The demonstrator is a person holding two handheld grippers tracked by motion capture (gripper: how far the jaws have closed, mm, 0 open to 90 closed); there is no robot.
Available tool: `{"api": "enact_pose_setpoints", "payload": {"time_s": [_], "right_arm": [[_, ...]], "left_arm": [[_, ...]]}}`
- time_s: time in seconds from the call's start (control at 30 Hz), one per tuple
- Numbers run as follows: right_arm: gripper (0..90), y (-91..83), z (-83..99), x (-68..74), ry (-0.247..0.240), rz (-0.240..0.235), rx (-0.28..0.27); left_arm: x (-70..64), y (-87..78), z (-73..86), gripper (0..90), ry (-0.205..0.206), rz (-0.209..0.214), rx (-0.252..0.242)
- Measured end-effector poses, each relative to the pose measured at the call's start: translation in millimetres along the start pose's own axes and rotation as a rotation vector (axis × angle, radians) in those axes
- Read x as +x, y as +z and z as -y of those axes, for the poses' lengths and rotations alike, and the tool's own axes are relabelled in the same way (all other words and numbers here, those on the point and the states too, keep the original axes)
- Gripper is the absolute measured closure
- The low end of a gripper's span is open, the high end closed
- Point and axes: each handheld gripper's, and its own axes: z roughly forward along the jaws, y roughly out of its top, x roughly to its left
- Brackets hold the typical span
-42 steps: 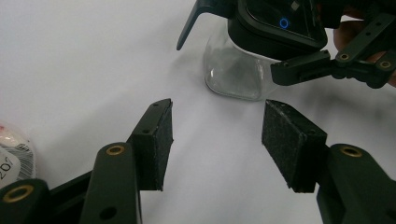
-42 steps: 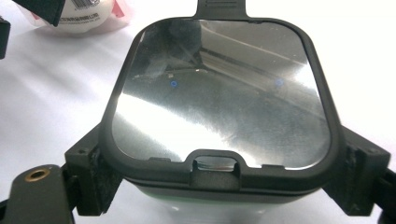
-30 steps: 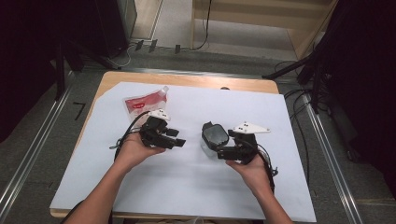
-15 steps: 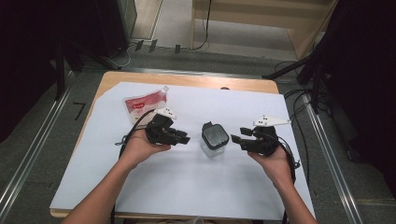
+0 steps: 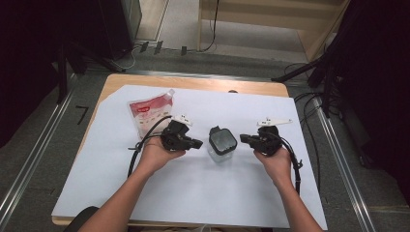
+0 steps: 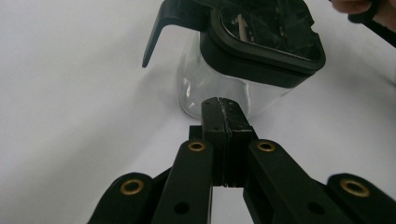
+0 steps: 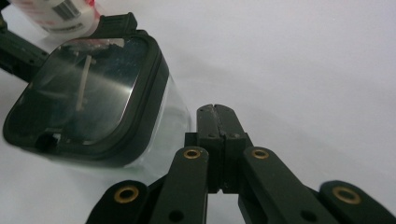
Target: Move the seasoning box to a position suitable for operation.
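Observation:
A clear jar with a black square lid (image 5: 222, 142) stands upright on the white sheet (image 5: 193, 193) at the middle of the table. My left gripper (image 5: 197, 143) sits just to its left, shut, its jaws pressed together with nothing between them (image 6: 223, 109). The jar (image 6: 243, 60) is right beyond those tips. My right gripper (image 5: 244, 139) rests to the jar's right, also shut and holding nothing (image 7: 215, 112). In the right gripper view the jar (image 7: 93, 102) lies to the left of the jaws. Neither gripper touches the jar.
A red and white pouch (image 5: 147, 112) lies flat at the back left of the sheet, behind my left hand; its corner (image 7: 56, 14) peeks in beyond the jar. Cables trail from both grippers. The wooden table edge (image 5: 193, 83) runs along the back.
My right gripper let go of the jar and moved away to the right. My left gripper slid right, closer to the jar. The jar now stands free between them.

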Motion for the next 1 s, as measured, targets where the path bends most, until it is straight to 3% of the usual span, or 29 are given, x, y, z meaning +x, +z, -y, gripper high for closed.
{"api": "enact_pose_setpoints", "payload": {"time_s": [0.13,0.33,0.43,0.63,1.0], "right_arm": [[90.0,6.2,0.7,-0.3,0.017,-0.022,0.002],[90.0,11.0,3.9,6.3,-0.021,-0.023,0.033],[90.0,12.9,5.3,9.0,-0.037,-0.019,0.051],[90.0,14.0,6.3,15.4,-0.07,-0.003,0.064],[90.0,12.5,9.5,19.6,-0.067,-0.017,0.07]], "left_arm": [[-0.9,1.3,0.5,90.0,0.016,-0.011,0.013],[-0.5,7.3,1.1,89.0,-0.007,0.011,0.012],[-3.2,12.4,1.1,88.7,0.017,0.003,0.041],[-3.2,15.2,0.4,89.2,0.005,0.018,0.023],[-3.8,17.9,-2.0,89.4,0.013,0.02,0.022]]}}
